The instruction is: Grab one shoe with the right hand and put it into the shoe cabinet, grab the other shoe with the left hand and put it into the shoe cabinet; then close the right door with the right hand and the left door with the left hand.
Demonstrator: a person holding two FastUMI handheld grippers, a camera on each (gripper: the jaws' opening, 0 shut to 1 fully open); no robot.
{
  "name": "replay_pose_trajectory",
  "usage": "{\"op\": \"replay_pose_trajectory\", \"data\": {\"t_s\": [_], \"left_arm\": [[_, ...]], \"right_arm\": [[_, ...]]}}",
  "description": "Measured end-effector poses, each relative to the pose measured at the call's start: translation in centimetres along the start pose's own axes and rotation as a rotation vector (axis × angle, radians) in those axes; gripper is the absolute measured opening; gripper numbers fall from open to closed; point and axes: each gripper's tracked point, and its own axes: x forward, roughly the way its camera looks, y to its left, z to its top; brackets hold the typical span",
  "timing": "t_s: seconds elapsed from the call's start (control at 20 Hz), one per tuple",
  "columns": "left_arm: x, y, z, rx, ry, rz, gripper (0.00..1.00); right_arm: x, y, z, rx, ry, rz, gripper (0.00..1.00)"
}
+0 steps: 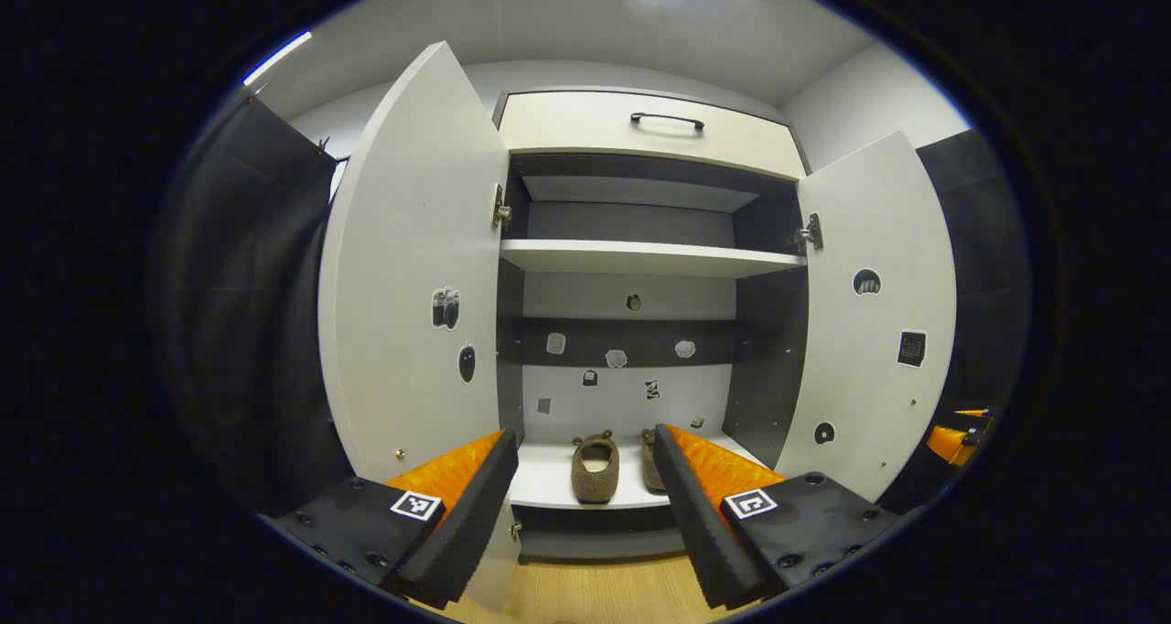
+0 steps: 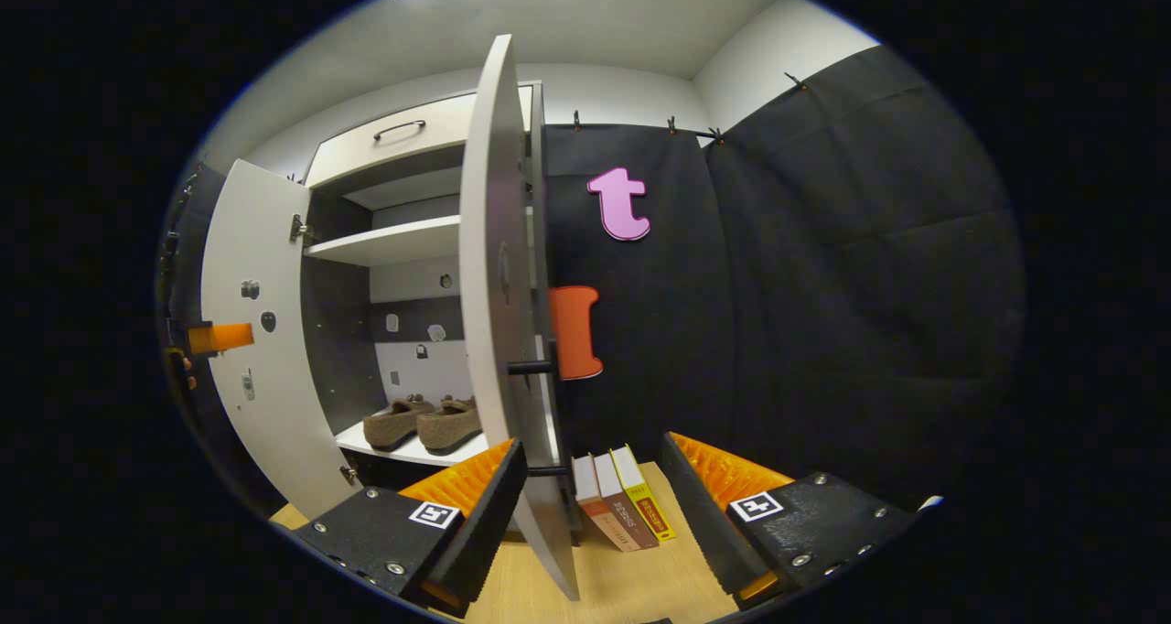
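Two brown fuzzy shoes (image 1: 595, 467) stand side by side on the bottom shelf (image 1: 549, 478) of the white shoe cabinet; one is partly hidden behind my finger. Both doors stand wide: the left door (image 1: 412, 285) and the right door (image 1: 878, 313). My left gripper (image 1: 584, 434) is open in front of the cabinet, holding nothing. In the right gripper view the right door (image 2: 499, 285) is edge-on, its lower edge between the fingers of my open right gripper (image 2: 593, 443), close to one finger. The shoes (image 2: 421, 423) lie inside.
Three books (image 2: 622, 510) lean on the wooden floor (image 2: 631, 578) beside the cabinet. A drawer with a dark handle (image 1: 668, 121) tops the cabinet. The right door has a bar handle (image 2: 531, 366). The other gripper (image 2: 220, 336) is by the left door.
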Motion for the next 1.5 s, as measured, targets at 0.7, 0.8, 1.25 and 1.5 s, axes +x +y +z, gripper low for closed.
{"op": "replay_pose_trajectory", "data": {"t_s": [0.7,0.8,1.25,1.5], "left_arm": [[-7.0,5.5,-3.1,-0.035,0.002,0.209,0.97],[-7.8,6.3,-3.2,-0.043,0.003,0.225,0.94],[-9.4,9.1,-3.2,-0.050,0.005,0.248,0.94],[-9.1,9.9,-2.8,-0.053,-0.003,0.223,0.95]], "right_arm": [[7.7,-3.3,-10.3,-0.058,0.131,-0.005,0.93],[8.0,-2.4,-10.6,-0.081,0.129,0.019,0.92],[7.4,0.0,-9.7,-0.149,0.065,0.037,0.89],[7.4,2.6,-10.1,-0.144,0.063,0.045,0.87]]}}
